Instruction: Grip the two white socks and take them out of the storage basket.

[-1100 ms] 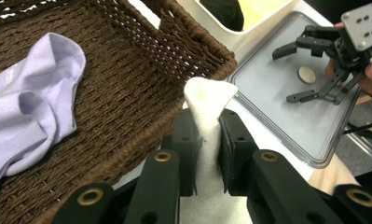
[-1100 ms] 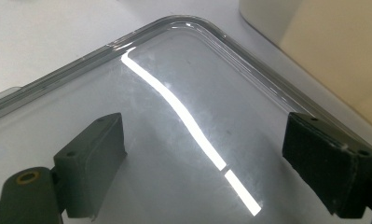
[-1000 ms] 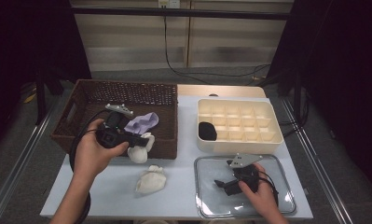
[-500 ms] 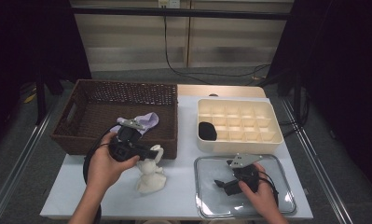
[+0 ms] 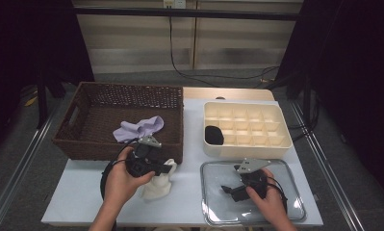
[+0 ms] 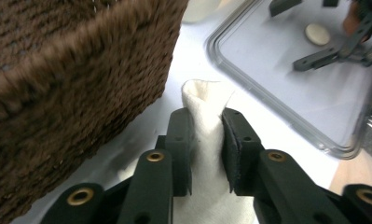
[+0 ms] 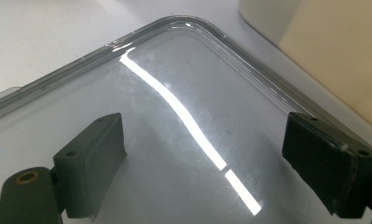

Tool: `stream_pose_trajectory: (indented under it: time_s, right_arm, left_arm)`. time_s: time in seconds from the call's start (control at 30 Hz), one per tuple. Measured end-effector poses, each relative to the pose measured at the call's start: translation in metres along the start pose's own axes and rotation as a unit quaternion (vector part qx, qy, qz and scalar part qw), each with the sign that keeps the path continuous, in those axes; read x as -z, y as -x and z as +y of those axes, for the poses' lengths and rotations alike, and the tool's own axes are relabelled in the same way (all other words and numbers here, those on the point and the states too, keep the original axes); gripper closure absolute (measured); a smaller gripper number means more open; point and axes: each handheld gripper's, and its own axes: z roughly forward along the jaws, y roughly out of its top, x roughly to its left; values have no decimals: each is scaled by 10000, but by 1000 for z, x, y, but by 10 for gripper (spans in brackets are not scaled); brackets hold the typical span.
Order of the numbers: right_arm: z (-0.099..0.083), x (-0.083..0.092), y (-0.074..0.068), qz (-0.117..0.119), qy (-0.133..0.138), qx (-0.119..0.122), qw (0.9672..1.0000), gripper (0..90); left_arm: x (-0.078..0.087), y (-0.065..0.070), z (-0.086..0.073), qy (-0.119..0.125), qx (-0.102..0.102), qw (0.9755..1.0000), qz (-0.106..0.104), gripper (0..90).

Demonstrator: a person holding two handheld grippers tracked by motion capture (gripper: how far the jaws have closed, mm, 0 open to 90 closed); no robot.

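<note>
Surface: one pale blue-white table [image 5: 189, 211]. Left gripper [image 5: 169, 167], at 7 o'clock, jaws just easing apart yet pinching one cream cloth sock [image 6: 203, 140]; right gripper [image 5: 226, 190], 5 o'clock, spread wide over one clear plastic lid [image 5: 290, 211]. One dark wicker basket [image 5: 93, 144], 10 o'clock; one cream compartment box [image 5: 281, 144], 2 o'clock. Dim room.

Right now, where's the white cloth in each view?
High view: white cloth low centre-left, on the table in front of the wicker basket.
Left gripper view: bottom centre, between the black jaws.
Right gripper view: not in it.
Shared landmark: clear lid.
</note>
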Motion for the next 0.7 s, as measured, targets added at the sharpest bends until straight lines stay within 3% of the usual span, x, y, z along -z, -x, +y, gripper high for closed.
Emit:
stream_pose_trajectory:
  time_s: [0.17,0.27,0.4,0.7]
  right_arm:
    - [0,0,0,-3,3,6,10000,124]
    - [0,0,0,-2,1,3,10000,124]
    - [0,0,0,-3,3,5,10000,124]
    - [0,0,0,8,-12,3,10000,124]
  left_arm:
    - [0,2,-7,91,-60,9998,147,579]
    - [1,2,-9,160,-169,9990,373,506]
    - [2,2,-10,318,-78,9987,387,405]
    - [11,-4,-21,357,-2,9983,471,319]
